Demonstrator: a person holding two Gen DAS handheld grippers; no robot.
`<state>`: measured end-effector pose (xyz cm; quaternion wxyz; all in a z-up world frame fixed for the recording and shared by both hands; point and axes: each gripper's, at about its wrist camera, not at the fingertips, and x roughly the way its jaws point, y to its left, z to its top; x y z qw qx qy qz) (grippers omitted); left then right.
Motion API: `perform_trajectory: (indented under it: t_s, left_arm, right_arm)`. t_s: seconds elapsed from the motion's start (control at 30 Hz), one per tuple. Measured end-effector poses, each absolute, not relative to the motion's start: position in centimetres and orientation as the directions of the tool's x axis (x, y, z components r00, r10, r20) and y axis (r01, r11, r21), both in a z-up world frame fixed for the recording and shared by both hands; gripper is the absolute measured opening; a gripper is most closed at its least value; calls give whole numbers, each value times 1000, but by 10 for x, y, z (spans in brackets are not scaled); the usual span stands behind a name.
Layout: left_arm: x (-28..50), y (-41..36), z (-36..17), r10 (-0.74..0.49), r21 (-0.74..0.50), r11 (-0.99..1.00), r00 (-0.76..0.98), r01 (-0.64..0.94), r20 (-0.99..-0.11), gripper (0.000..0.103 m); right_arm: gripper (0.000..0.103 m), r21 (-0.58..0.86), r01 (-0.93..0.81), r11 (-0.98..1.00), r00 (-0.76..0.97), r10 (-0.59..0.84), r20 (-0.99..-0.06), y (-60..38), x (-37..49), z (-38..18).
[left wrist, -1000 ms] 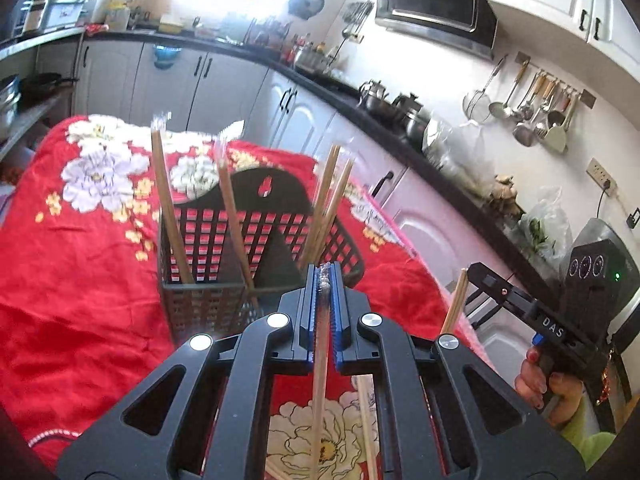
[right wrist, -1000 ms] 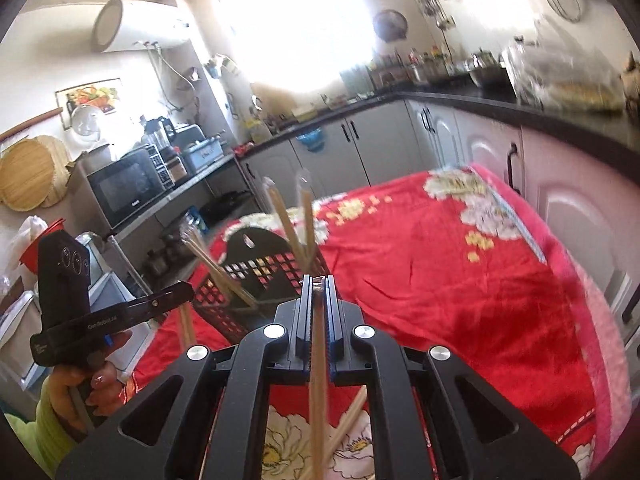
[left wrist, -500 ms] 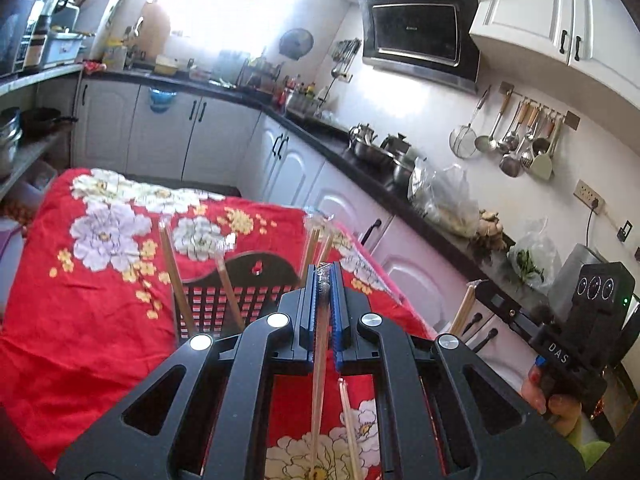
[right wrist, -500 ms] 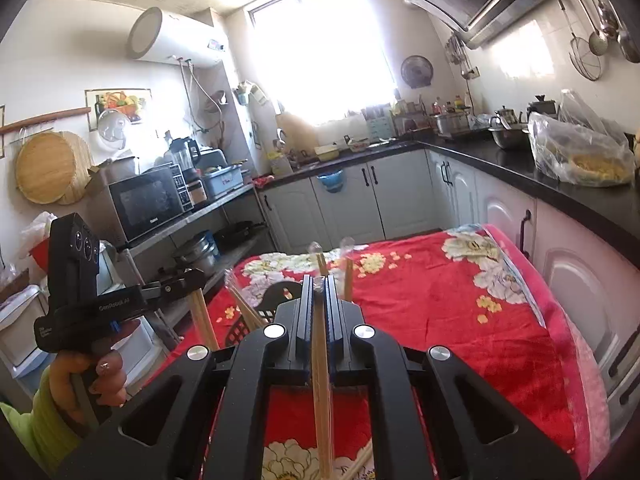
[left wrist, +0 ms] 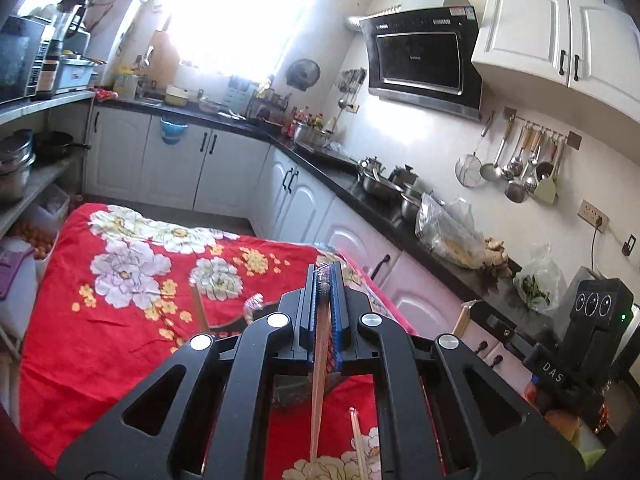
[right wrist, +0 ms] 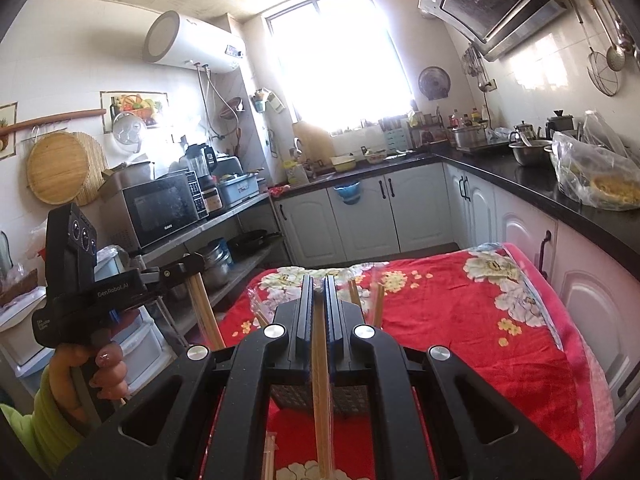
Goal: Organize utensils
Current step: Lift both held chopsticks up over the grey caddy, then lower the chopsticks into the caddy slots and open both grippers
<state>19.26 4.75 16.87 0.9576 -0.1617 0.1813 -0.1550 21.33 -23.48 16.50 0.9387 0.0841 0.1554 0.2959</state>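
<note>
My left gripper (left wrist: 325, 270) is shut on a wooden chopstick (left wrist: 318, 384) that hangs down between its jaws, above the red floral cloth (left wrist: 120, 320). My right gripper (right wrist: 319, 280) is likewise shut on a chopstick (right wrist: 320, 380). The black mesh basket (right wrist: 286, 396) sits below and ahead of both grippers, mostly hidden behind their bodies. Several chopsticks (right wrist: 378, 300) stand upright in it, and one (left wrist: 199, 308) shows in the left wrist view. Each view shows the other gripper (right wrist: 196, 260) (left wrist: 474, 306) off to the side with its stick.
Loose chopsticks (left wrist: 358, 440) lie on the cloth near me. Black countertop (right wrist: 540, 188) and white cabinets run along the table's right side. A shelf with a microwave (right wrist: 160, 208) and pots stands on the left. A hand (right wrist: 100, 368) in a green sleeve holds the left gripper.
Both grippers have risen and tilted up with their chopsticks. The basket has dropped low in both views, now largely behind the gripper bodies.
</note>
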Motion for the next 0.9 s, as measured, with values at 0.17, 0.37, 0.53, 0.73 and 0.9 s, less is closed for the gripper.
perform_trajectory:
  t_s: [0.17,0.37,0.53,0.73,0.9]
  left_arm:
    - [191,60,181,-311,-362,909,914,207,-259,3]
    - [192,66,196,-264,-336,924,940,182,-217,3]
    - [195,68,206,-231,-314,935,954,164,-191,3]
    - [200,72,213,-188,-294,946,969,134,-162,3]
    - [204,76,218,-156,-294,949,978,110,-139,3]
  right_arm:
    - [6,248,-544,802,772,594,-228,-225,218,171]
    - [6,237,-551,800,777,595,-203,-216,220,182]
    - [6,216,-559,801,784,595,-179,-206,224,194]
    - [6,184,-554,812,800,580,-153,-192,232,204]
    - [6,187,-544,818,810,570,-138,-185,243,209]
